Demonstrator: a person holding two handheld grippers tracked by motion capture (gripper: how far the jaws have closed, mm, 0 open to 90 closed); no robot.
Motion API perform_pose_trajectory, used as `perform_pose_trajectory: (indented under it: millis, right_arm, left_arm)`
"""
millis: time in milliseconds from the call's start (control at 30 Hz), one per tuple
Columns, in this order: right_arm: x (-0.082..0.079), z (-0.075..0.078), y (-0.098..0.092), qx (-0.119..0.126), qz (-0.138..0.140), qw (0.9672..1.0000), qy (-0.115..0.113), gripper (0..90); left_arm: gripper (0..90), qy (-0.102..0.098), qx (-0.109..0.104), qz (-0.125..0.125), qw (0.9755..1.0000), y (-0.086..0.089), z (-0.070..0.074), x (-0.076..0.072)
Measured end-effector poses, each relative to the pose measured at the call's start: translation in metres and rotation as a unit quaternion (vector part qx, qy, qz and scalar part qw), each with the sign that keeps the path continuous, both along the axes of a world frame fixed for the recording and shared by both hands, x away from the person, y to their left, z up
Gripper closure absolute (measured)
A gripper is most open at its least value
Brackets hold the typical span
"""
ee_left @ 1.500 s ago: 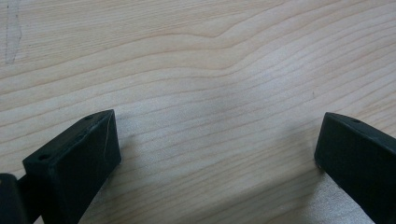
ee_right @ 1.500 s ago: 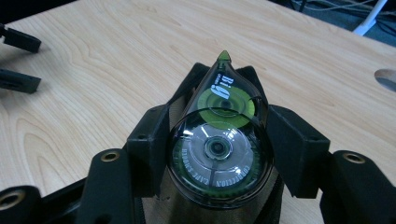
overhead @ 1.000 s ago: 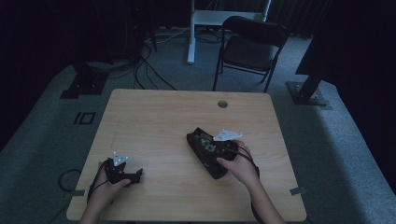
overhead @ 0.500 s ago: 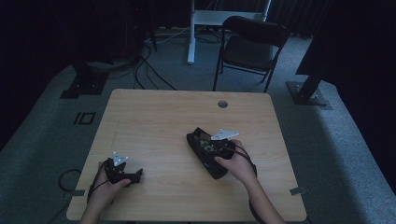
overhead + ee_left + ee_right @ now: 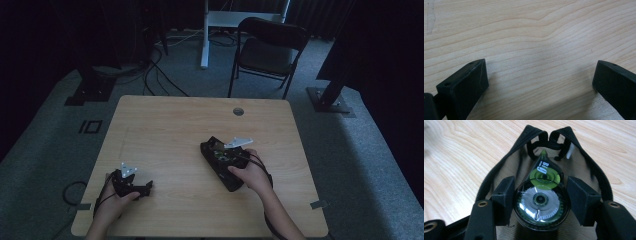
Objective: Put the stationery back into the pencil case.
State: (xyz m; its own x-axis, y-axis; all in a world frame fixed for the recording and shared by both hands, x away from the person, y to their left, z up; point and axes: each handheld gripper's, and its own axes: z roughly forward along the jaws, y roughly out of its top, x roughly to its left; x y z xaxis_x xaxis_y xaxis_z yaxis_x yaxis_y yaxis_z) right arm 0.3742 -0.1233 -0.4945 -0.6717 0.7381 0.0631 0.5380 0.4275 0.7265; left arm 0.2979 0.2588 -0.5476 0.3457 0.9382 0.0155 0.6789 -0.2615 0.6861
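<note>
Nearest the person, the left hand-held gripper rests low on the table at its near left corner, held in the left hand. In the left gripper view its two black jaws stand wide apart over bare wood grain, with nothing between them.

Further in, right of centre, the right hand holds the right hand-held gripper over a black zippered pouch that lies open on the table. In the right gripper view the jaws stand part-way closed, one on each side of a correction tape dispenser (dark translucent shell, green and silver reels inside, tapered tip pointing away from the camera). The left pad meets the dispenser's rounded body; the right pad sits just beside it, and whether it touches cannot be told for certain. The dispenser sits within the pouch's open mouth, its zipper edges spreading to either side and meeting beyond the tip, where a black strap loop and a small white piece lie.

In the high view, the grey three-cornered plate on the right hand-held gripper shows above the pouch.

Toward the far edge, a round grommet is set in the table. Beyond it, on the carpeted floor, stands a dark folding chair, with cables to the left.
</note>
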Motion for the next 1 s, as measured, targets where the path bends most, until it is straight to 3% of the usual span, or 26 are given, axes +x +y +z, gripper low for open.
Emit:
perform_pose_trajectory:
  millis: [100, 333, 733, 1000]
  right_arm:
    - [0.000, 0.000, 0.000, -0.006, 0.003, 1.0000, -0.002, 40.9]
    - [-0.001, 0.002, 0.000, 0.015, -0.004, 0.9999, -0.004, 31.7]
    - [-0.004, 0.012, -0.006, 0.046, -0.027, 0.9986, -0.005, 31.3]
    - [-0.010, 0.020, -0.006, 0.056, -0.020, 0.9982, -0.005, 32.5]
  left_arm:
    - [0.4, 0.000, 0.000, 0.000, 1.0000, 0.000, 0.000, 0.000]
    - [0.3, 0.000, 0.000, 0.000, 1.0000, 0.000, 0.000, 0.000]
    - [0.3, 0.000, 0.000, 0.000, 1.0000, 0.000, 0.000, 0.000]
    - [0.3, 0.000, 0.000, 0.000, 1.0000, 0.000, 0.000, 0.000]
